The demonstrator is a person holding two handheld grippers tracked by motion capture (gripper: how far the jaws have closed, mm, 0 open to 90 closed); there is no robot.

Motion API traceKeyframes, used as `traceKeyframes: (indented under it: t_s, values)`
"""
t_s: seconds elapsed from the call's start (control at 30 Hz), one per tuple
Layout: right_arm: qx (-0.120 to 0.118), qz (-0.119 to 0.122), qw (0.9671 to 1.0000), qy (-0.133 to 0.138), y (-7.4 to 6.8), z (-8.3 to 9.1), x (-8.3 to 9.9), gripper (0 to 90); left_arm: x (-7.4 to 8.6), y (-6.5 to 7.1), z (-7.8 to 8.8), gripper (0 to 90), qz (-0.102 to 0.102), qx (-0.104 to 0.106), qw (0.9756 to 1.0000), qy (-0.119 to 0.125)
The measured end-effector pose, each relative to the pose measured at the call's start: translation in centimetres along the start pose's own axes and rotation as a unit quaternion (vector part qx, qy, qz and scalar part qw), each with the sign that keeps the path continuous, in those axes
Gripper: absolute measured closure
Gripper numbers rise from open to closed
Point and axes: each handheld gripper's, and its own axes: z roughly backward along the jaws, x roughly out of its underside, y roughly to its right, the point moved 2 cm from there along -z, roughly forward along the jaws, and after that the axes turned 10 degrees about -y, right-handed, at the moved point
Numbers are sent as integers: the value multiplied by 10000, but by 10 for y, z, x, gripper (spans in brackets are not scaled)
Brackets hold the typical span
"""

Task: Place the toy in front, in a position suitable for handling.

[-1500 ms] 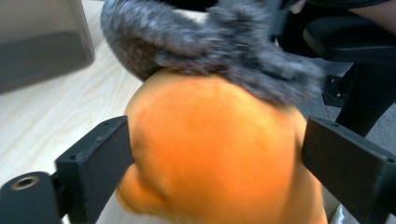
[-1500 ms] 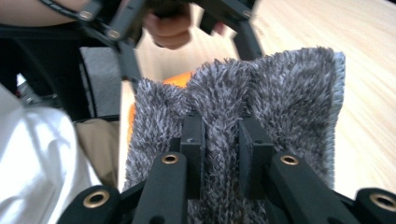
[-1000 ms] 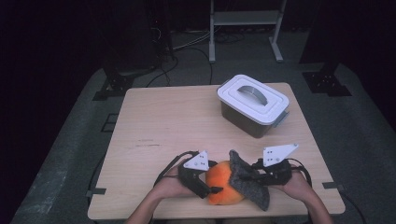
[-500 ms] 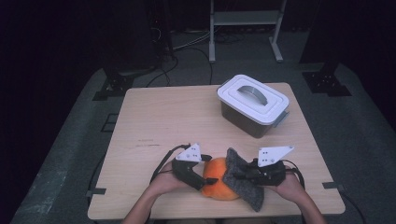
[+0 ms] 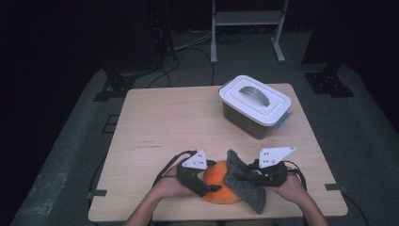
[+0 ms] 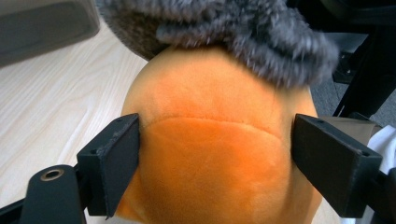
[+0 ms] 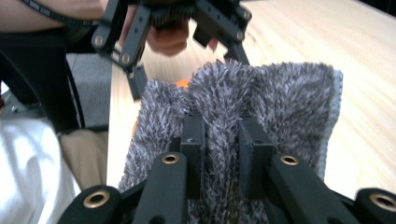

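Note:
An orange plush ball (image 5: 217,182) rests near the table's front edge. My left gripper (image 5: 209,186) is shut on it, and in the left gripper view its pads (image 6: 116,158) press into both sides of the ball (image 6: 219,154). A grey fuzzy cloth (image 5: 244,183) lies draped against the ball's right side and reaches over its top (image 6: 224,28). My right gripper (image 5: 237,176) is shut on a fold of the cloth (image 7: 280,98), pinched between the narrow jaws (image 7: 222,135). The left gripper (image 7: 177,18) shows beyond the cloth in the right gripper view.
A white lidded box (image 5: 254,101) with a grey handle stands at the back right of the wooden table (image 5: 188,122). The person's forearms come in over the front edge. Stands and cables lie on the dark floor behind.
Both hands and the ball shifted very slightly to the left. The grips on the ball and the cloth are the same.

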Motion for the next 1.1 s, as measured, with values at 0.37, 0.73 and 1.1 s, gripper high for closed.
traceKeyframes:
  t_s: [0.37, 0.73, 1.1]
  values:
    - [-81, -84, 9998, -135, 0, -3, 8, 737, -3, -3, -2, 28, 217, 75, 9997, -94]
    - [-83, -2, 9999, 94, -1, 0, -4, 742, -5, 4, 4, 327, -585, -573, 9966, -55]
    - [-88, -109, 9999, -19, 7, -2, 6, 736, 1, 0, 5, 283, -533, -525, 9972, 23]
